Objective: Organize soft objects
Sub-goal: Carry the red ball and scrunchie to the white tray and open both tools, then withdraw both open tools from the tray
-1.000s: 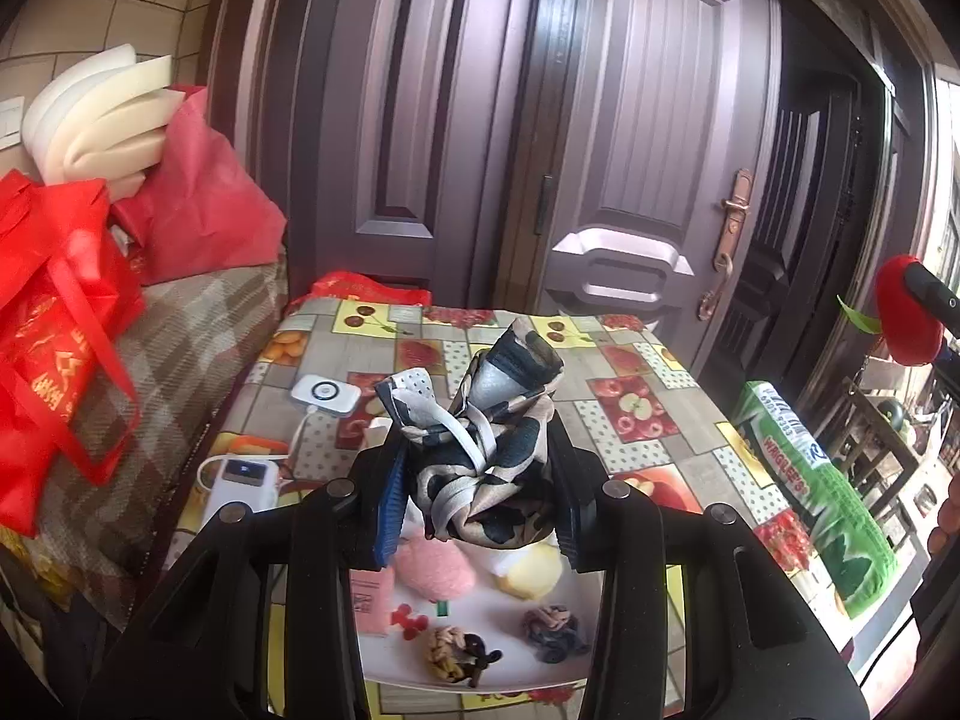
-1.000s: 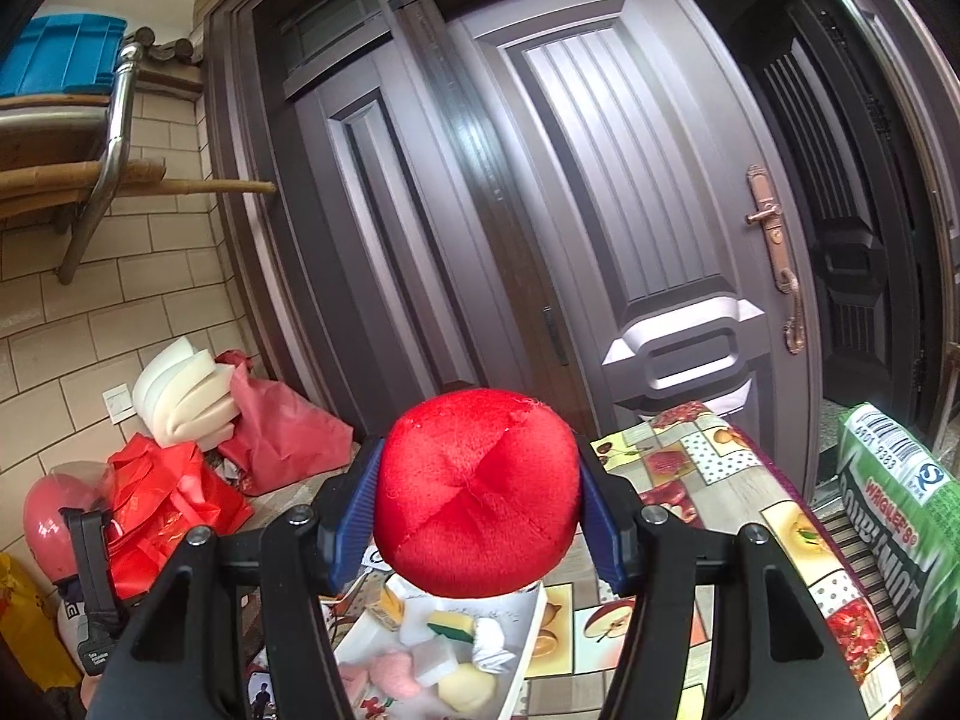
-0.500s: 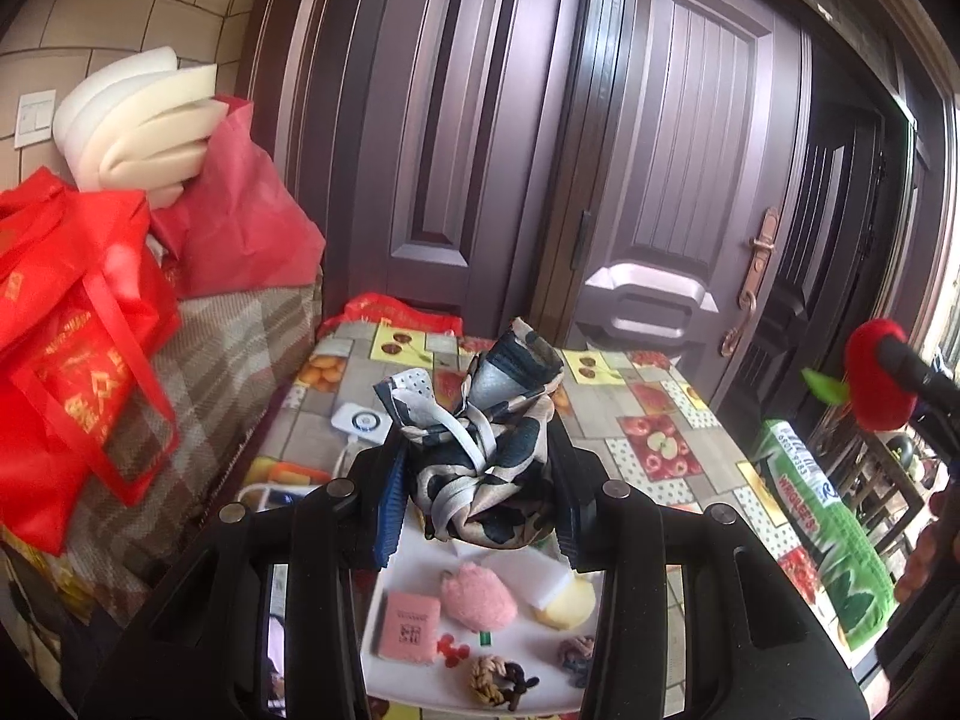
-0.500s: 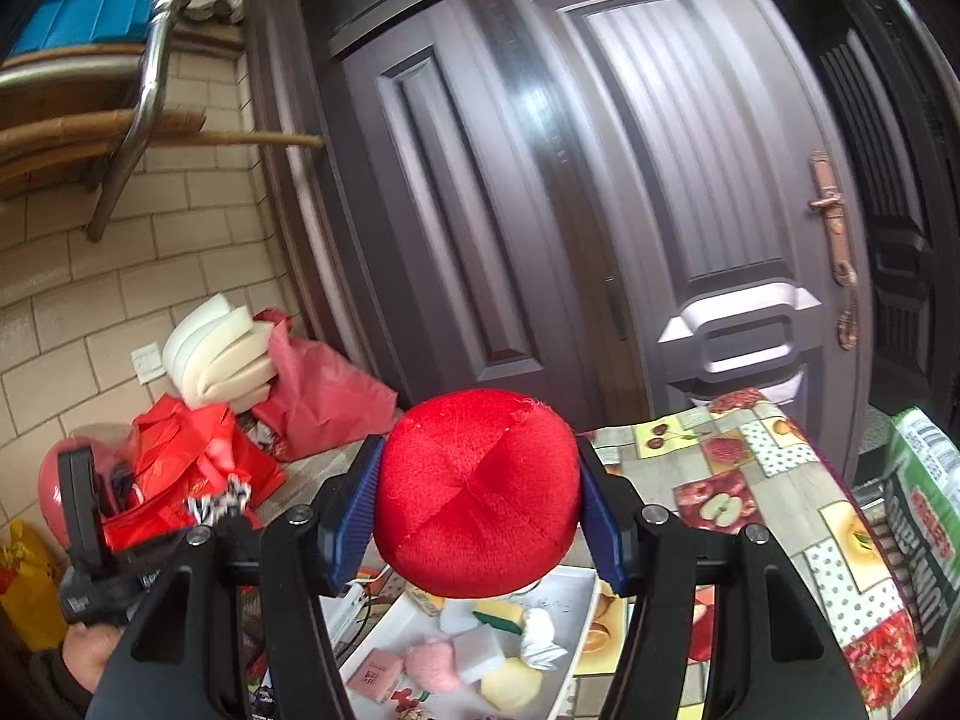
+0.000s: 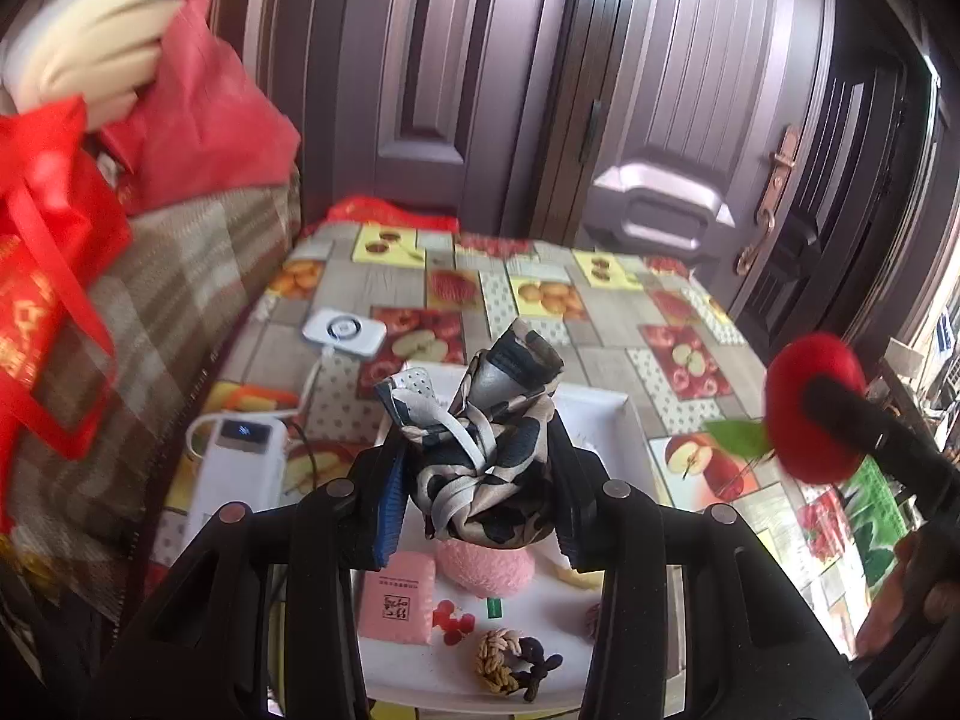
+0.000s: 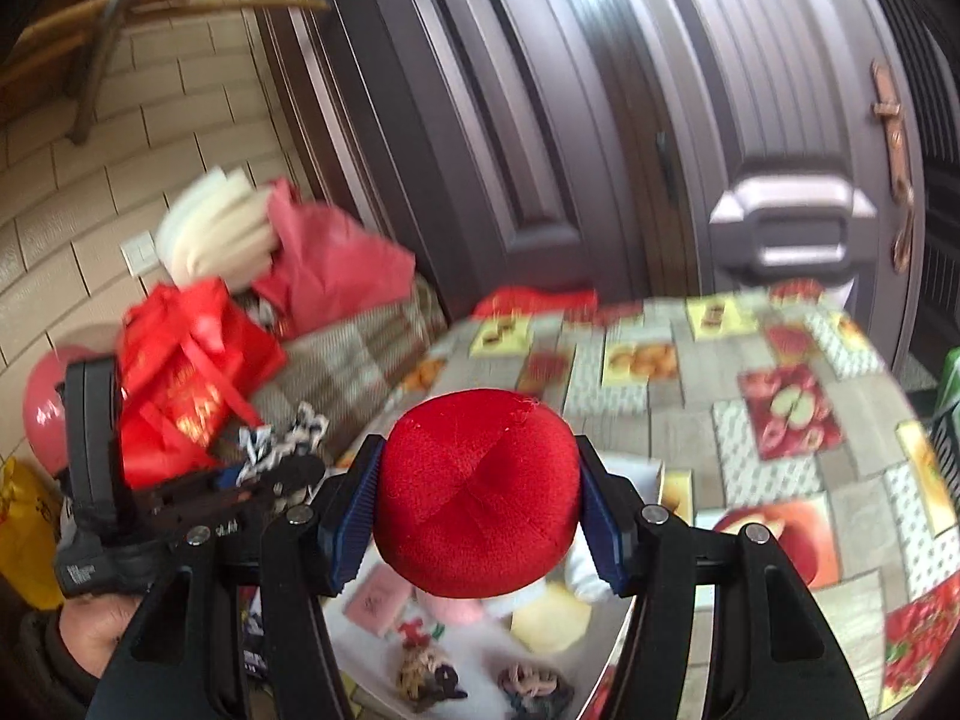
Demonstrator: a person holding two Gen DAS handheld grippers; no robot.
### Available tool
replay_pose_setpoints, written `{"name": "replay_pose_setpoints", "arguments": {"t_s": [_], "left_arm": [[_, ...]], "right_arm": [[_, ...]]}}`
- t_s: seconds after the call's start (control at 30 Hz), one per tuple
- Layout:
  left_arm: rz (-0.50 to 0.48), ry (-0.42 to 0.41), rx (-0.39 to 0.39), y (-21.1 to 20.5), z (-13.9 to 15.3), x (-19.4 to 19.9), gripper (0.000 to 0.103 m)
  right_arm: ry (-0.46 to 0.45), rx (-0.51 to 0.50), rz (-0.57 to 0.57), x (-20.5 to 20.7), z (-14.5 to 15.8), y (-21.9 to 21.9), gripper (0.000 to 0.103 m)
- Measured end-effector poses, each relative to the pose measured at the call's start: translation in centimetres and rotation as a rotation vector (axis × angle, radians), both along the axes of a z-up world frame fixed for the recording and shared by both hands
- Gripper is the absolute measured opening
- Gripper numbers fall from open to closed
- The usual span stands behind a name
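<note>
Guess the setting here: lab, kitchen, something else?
Likely a home entryway, not a lab: large dark double doors with a bronze handle, a table under a fruit-print tablecloth, and red gift bags piled against a tiled wall.

A tray [image 5: 606, 414] sits on the tabletop [image 5: 600, 324]. In the tray lie a soap bar [image 5: 397, 600], a puff [image 5: 486, 567] right of it, and a knotted toy [image 5: 510, 663] nearer. A power bank [image 5: 240, 474] lies left of the tray, a charger pad [image 5: 343, 333] behind it.
</note>
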State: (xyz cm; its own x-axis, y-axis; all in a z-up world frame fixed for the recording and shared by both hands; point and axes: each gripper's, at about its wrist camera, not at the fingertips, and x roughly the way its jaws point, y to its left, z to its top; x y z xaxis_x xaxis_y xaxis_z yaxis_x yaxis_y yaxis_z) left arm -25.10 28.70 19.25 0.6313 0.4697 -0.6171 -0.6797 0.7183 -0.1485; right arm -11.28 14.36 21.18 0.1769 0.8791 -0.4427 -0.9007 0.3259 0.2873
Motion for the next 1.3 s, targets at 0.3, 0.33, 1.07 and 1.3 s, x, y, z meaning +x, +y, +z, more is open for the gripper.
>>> {"name": "replay_pose_setpoints", "arguments": {"t_s": [0.3,0.33,1.07,1.3], "left_arm": [[-0.001,0.079,-0.089,2.5,-5.1,2.8,0.04],[-0.001,0.087,-0.093,2.7,-5.5,3.0,0.04],[0.004,0.17,-0.103,3.5,-8.5,5.5,0.098],[0.014,0.149,-0.075,2.4,-6.8,4.7,0.098]], "right_arm": [[0.001,-0.224,0.14,-2.1,-6.8,3.7,0.06],[-0.002,-0.243,0.154,-2.2,-7.4,4.0,0.06],[-0.081,-0.341,0.19,-2.8,-10.3,4.9,0.103],[-0.112,-0.31,0.173,-3.0,-9.1,4.0,0.103]]}}
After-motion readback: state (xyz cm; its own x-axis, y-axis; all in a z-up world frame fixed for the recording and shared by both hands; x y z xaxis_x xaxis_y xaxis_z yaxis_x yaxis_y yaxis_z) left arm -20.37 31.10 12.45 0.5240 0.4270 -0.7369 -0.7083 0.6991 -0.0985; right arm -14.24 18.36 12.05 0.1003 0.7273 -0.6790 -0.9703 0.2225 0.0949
